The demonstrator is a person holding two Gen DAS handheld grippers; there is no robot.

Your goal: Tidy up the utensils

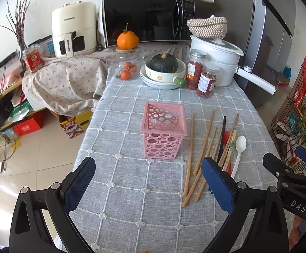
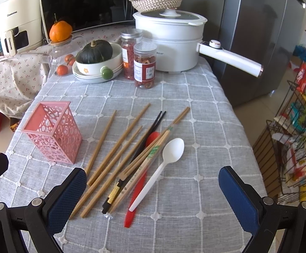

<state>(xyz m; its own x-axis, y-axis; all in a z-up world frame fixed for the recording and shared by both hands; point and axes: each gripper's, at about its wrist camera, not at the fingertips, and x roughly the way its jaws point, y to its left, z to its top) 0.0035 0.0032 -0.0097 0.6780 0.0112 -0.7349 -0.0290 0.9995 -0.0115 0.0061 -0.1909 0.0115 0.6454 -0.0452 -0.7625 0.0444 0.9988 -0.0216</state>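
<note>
Utensils: wooden chopsticks [image 2: 110,147], a black pair [image 2: 150,132], a wrapped pair [image 2: 144,166], a white spoon [image 2: 163,164] and a red spoon [image 2: 136,202] lie loose on the counter [image 2: 205,126], just right of the pink holder [image 2: 54,132].
Left hand-held gripper [image 1: 148,185]: wide apart, holding nothing, hovering over the cloth short of the holder.
Right hand-held gripper [image 2: 153,198]: also wide, holding nothing, with the near ends of the pile between its fingers' line of sight.
Step in hand: I judge nothing is sorted yet; first pick comes next.
Doing it well: I'd take the white spoon first, since it lies on top and a little apart, pinching its handle mid-length. The chopsticks overlap, so grabbing low in the pile could drag the others.
Steadying: the holder looks light and tall; my left could brace it while I drop things in upright.
Pink holder: stands upright, appears empty.
Bowl [image 2: 98,67]: holds a dark green squash.
Jars [image 2: 144,67]: two with red dried contents, lids on.
Glass jar [image 1: 127,67]: small oranges inside, a larger one on its lid.
</note>
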